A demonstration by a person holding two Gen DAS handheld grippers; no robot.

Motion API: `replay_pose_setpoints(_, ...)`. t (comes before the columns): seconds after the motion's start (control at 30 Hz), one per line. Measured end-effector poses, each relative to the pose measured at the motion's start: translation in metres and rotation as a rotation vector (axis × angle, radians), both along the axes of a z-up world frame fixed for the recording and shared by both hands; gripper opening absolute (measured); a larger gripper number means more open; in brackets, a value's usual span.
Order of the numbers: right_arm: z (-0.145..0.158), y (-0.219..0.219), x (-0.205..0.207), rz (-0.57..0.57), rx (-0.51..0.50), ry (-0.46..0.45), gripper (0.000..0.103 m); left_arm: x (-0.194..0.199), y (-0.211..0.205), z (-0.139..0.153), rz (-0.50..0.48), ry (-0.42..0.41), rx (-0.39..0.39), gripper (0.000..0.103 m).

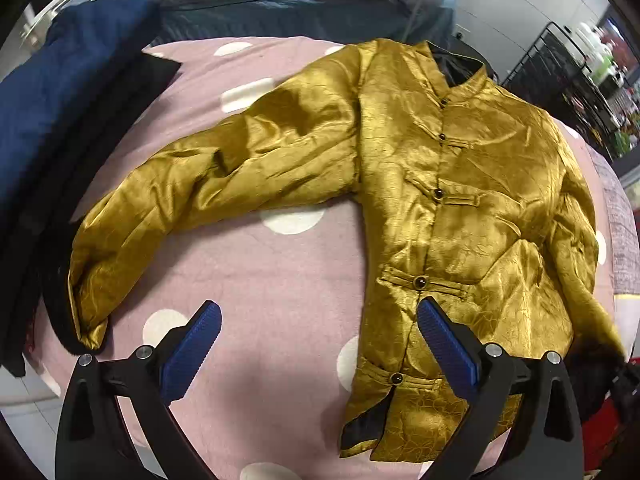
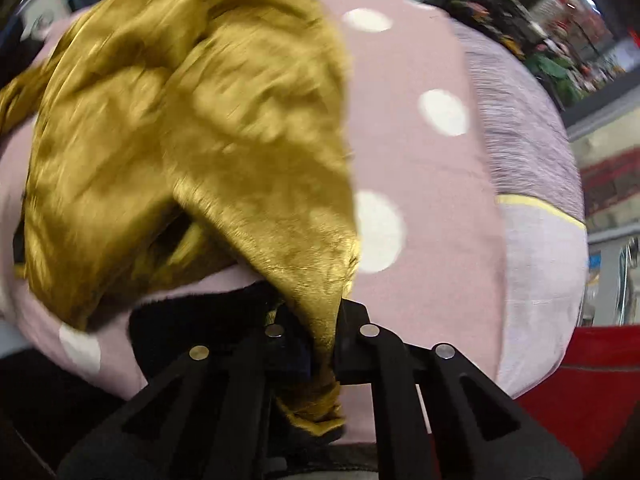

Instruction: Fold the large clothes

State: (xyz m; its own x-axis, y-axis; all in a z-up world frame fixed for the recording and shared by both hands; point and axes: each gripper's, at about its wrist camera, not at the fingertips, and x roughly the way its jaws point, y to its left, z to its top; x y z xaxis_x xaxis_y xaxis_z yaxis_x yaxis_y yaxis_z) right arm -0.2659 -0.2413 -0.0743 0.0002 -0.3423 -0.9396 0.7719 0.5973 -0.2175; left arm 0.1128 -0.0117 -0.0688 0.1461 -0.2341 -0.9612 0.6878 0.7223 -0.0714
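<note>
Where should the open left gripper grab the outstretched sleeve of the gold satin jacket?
Probably at the cuff, coming from the near edge of the pink dotted blanket. The sleeve lies flat and extended, its end free, nearest the left gripper. The right gripper already clamps the other sleeve.

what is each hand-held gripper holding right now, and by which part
Right hand-held gripper: shut on the gold jacket, by its sleeve end. Left hand-held gripper: open, holding nothing.
</note>
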Motion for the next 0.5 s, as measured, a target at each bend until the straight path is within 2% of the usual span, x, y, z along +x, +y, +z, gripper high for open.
replay_pose_setpoints(0.1,0.039,-0.05,-0.017,-0.059,-0.123,-0.03,0.005,0.008,0.012,0.001,0.057,0.021,-0.007,0.096)
replay_pose_setpoints(0.3,0.113,-0.169,-0.053,-0.224,-0.28,-0.094,0.005,0.009,0.026,0.004,0.107,0.017,-0.009,0.096)
replay_pose_setpoints(0.4,0.113,-0.221,-0.065,-0.327,-0.291,-0.078,0.005,0.007,0.031,0.004,0.117,0.013,-0.006,0.096)
replay_pose_setpoints(0.5,0.081,-0.247,-0.068,-0.41,-0.151,-0.079,0.007,0.004,0.035,0.003,0.137,0.02,-0.011,0.096)
